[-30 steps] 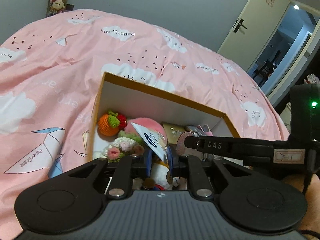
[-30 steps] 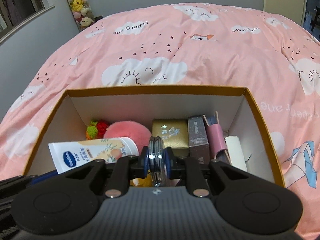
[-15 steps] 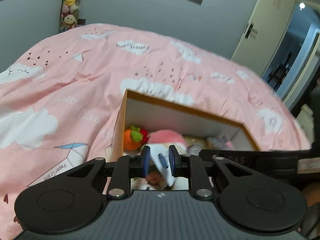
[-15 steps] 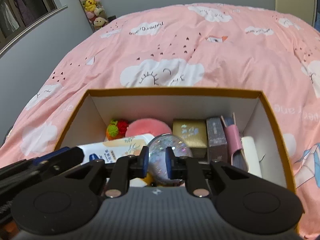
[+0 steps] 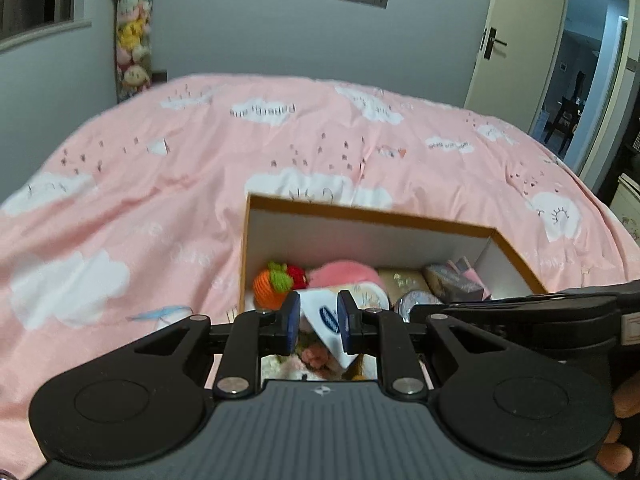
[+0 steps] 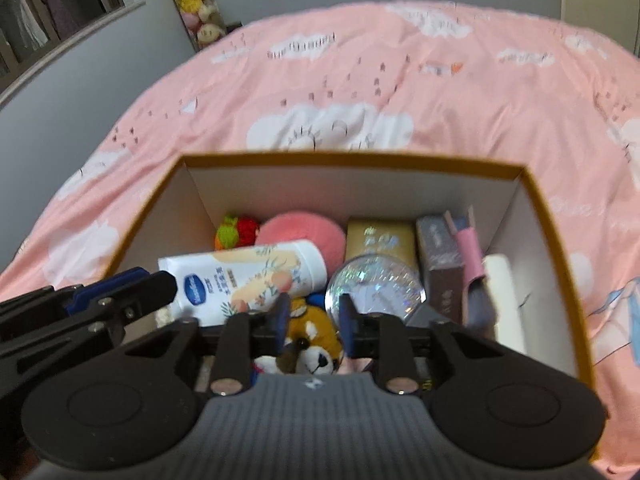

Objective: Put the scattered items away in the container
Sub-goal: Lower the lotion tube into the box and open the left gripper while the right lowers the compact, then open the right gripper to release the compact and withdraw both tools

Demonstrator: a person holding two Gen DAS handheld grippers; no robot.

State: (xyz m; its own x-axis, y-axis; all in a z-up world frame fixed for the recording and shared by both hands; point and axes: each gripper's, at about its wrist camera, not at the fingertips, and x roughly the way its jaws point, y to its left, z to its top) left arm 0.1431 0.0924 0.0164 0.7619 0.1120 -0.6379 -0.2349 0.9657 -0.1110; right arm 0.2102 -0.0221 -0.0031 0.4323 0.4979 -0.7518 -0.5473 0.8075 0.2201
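An orange-rimmed cardboard box (image 6: 360, 160) sits on the pink bed and holds several items. A white lotion tube (image 6: 248, 276) lies across the box's left side. A round glittery mirror (image 6: 374, 286) rests beside it, above a plush red panda (image 6: 312, 344). My right gripper (image 6: 310, 324) is open and empty, raised over the box's near edge. My left gripper (image 5: 318, 322) is open and empty, raised at the box's (image 5: 360, 212) near left; the tube's (image 5: 326, 316) crimped end shows between its fingers but sits below them.
Also in the box: a crochet orange and strawberry (image 6: 236, 232), a pink puff (image 6: 300, 234), a gold box (image 6: 380, 240), a dark box (image 6: 440, 252), a pink pouch (image 6: 472, 256) and a white roll (image 6: 502, 280). The pink cloud bedspread (image 5: 160, 200) surrounds the box. A door (image 5: 516, 40) stands at back right.
Both grippers opened and rose away from the box. The left let go of the lotion tube and the right let go of the glittery mirror; both items now lie in the box.
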